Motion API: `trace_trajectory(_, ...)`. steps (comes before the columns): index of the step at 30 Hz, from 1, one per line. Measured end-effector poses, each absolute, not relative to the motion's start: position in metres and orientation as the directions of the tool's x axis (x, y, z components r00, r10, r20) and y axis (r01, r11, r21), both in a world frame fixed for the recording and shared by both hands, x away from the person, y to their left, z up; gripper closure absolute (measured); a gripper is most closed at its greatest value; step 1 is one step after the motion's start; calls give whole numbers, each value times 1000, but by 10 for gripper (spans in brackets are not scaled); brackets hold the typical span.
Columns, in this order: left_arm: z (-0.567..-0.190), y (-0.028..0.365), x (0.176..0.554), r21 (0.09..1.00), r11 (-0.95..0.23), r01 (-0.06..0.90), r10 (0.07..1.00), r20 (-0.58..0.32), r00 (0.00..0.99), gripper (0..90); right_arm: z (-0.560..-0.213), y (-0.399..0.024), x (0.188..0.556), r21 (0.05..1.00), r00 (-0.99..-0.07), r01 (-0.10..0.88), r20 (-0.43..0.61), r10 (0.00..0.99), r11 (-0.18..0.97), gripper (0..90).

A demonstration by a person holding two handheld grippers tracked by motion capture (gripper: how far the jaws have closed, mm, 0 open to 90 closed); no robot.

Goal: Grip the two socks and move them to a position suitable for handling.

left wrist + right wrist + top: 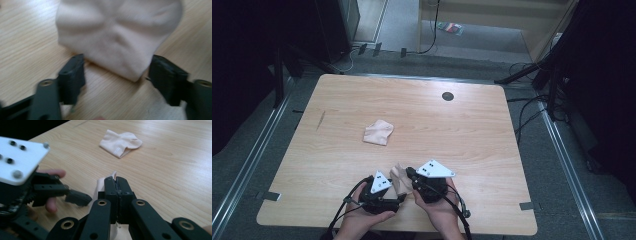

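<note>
A pale pink sock (399, 178) hangs bunched between the two grippers near the table's front edge. My right gripper (115, 180) is shut on its upper edge, and fabric (100, 185) trails down to the left of the jaws. In the left gripper view the sock (117, 32) lies on the wood, its lower end between the jaws of my left gripper (120, 75), which stand apart on either side of it without pressing. In the high view my left gripper (400, 196) sits just left of my right gripper (410, 174). A second pink sock (378, 132) (121, 142) lies folded at mid-table.
The wooden table (472, 135) has a dark round grommet (447, 96) near its far edge and a thin dark mark (320, 120) at the left. Both hands hold the grippers close to the front edge. Cables and dark stands lie on the floor beyond.
</note>
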State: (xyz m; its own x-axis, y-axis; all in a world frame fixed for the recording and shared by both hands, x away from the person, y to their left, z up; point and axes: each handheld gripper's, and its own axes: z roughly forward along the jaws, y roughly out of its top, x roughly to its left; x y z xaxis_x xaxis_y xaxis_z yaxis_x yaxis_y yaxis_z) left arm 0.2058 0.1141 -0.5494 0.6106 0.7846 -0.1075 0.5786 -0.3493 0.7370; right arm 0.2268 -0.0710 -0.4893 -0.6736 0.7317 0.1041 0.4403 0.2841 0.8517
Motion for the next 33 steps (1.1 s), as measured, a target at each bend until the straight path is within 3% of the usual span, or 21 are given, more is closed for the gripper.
trace_trajectory(3, -549, 115, 206, 737, -340, 584, 784, -121, 609, 500, -487, -70, 226, 855, -677, 436, 105, 729, 281, 900)
trace_trajectory(4, -549, 116, 206, 742, -330, 583, 788, -123, 603, 604, -486, -70, 225, 856, -676, 435, 105, 729, 280, 900)
trace_trajectory(5, -547, 119, 206, 763, -318, 563, 786, -120, 606, 785, -485, -68, 225, 857, -678, 432, 104, 727, 281, 900)
trace_trajectory(6, -547, 119, 206, 763, -318, 563, 786, -120, 606, 874, -485, -68, 225, 857, -678, 432, 104, 727, 281, 900)
trace_trajectory(7, -543, 123, 204, 788, -294, 540, 794, -113, 598, 900, -485, -67, 225, 862, -679, 423, 99, 727, 278, 900)
trace_trajectory(12, -524, 140, 195, 854, -262, 449, 862, -3, 507, 900, -481, -64, 224, 883, -676, 404, 113, 728, 239, 900)
trace_trajectory(13, -513, 145, 186, 883, -292, 366, 883, 103, 457, 900, -478, -62, 221, 905, -688, 366, 106, 718, 218, 900)
trace_trajectory(14, -513, 145, 186, 883, -292, 366, 883, 103, 457, 900, -478, -62, 221, 905, -688, 366, 106, 718, 218, 900)
trace_trajectory(15, -501, 144, 174, 896, -357, 264, 879, 227, 419, 900, -476, -61, 218, 918, -688, 342, 99, 719, 202, 900)
trace_trajectory(18, -499, 139, 170, 884, -399, 244, 857, 265, 442, 900, -477, -65, 221, 915, -673, 360, 119, 730, 183, 900)
trace_trajectory(21, -522, 124, 179, 848, -422, 319, 802, 186, 567, 900, -486, -74, 228, 894, -646, 403, 128, 752, 195, 900)
trace_trajectory(26, -538, 118, 187, 832, -419, 362, 763, 107, 637, 900, -500, -88, 234, 865, -602, 452, 116, 790, 218, 900)
trace_trajectory(27, -538, 121, 192, 832, -394, 390, 736, 31, 677, 802, -505, -92, 237, 851, -589, 476, 121, 799, 223, 900)
trace_trajectory(28, -538, 121, 192, 832, -394, 390, 736, 31, 677, 724, -505, -92, 237, 851, -589, 476, 121, 799, 223, 900)
trace_trajectory(29, -538, 127, 195, 840, -353, 412, 727, -30, 686, 647, -509, -96, 240, 844, -583, 481, 105, 805, 238, 900)
trace_trajectory(33, -534, 144, 200, 856, -313, 412, 729, -62, 682, 504, -512, -101, 243, 831, -566, 497, 93, 819, 249, 900)
